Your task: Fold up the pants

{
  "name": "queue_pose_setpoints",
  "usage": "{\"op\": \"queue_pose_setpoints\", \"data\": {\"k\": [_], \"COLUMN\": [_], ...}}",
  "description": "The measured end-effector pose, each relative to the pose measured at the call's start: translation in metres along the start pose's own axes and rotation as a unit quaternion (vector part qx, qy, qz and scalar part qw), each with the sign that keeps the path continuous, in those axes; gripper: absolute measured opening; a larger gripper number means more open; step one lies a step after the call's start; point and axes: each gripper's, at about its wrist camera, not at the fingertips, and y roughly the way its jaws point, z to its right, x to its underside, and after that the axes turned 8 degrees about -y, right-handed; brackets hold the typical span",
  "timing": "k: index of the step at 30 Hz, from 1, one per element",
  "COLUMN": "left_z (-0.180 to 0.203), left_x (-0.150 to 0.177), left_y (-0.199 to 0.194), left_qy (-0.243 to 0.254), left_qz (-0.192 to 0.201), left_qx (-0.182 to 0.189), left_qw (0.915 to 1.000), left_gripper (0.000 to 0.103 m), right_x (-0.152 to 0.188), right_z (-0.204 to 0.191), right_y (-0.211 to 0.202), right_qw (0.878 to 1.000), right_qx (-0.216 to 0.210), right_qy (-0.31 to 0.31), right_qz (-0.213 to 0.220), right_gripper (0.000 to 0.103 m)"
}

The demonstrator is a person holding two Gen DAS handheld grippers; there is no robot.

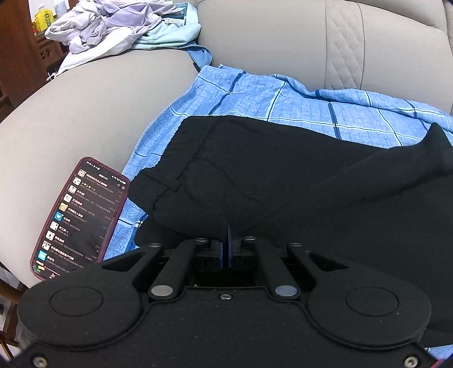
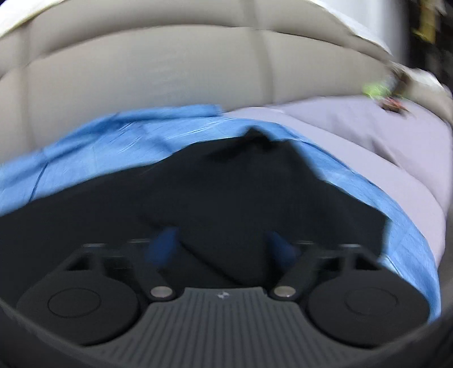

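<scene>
**A:** Start at the sofa's (image 1: 85,113) left edge. What's there?

**B:** A heap of pale lilac and mint clothes (image 1: 113,25) on the far-left corner. Nearer, a phone (image 1: 79,218) in a dark red case lies face up with its screen lit. It sits just beside the left edge of the blue checked cloth (image 1: 254,96), which is spread over the seat.

**A:** And the pants?

**B:** The black pants (image 1: 283,184) lie on that cloth, across the middle of the seat and on towards the right edge. The cloth shows along their far side, against the sofa back.

**A:** What about the left gripper?

**B:** The left gripper (image 1: 227,235) is at the near edge of the pants. Its blue pads are clenched together and pinch a small ridge of the black fabric, which bunches up at their tips.

**A:** Now the right wrist view.

**B:** It's blurred. The same cloth (image 2: 99,147) runs along the sofa's back cushions (image 2: 141,70), and the pants (image 2: 226,184) are piled on it with a peak at the far side. The right gripper (image 2: 223,240) has its fingers (image 2: 164,246) spread wide. Black fabric lies between them, but neither pad presses on it, so it's released.

**A:** And further right?

**B:** A lilac-grey fabric (image 2: 368,141) lies beyond the cloth's right edge. Something green (image 2: 376,87) sits at the far-right corner, too smeared to identify.
</scene>
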Motion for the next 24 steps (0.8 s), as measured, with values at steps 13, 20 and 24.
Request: {"op": "queue_pose_setpoints", "data": {"k": [13, 20, 24], "left_z": [0.010, 0.004, -0.010], "left_x": [0.014, 0.021, 0.011], "left_y": [-0.007, -0.041, -0.062], "left_qy": [0.024, 0.083, 0.056], "left_qz": [-0.006, 0.019, 0.049], "left_qx": [0.009, 0.053, 0.073], "left_qw": [0.9997, 0.9950, 0.9945], "left_gripper": [0.009, 0.061, 0.081], "right_x": [0.034, 0.014, -0.007], "right_z": [0.097, 0.091, 0.059], "right_y": [-0.014, -0.054, -0.078], "right_qw": [0.991, 0.985, 0.993], "right_qx": [0.039, 0.116, 0.059], "right_qy": [0.127, 0.129, 0.086], "right_qz": [-0.017, 0.026, 0.058], "right_gripper": [0.028, 0.093, 0.093]}}
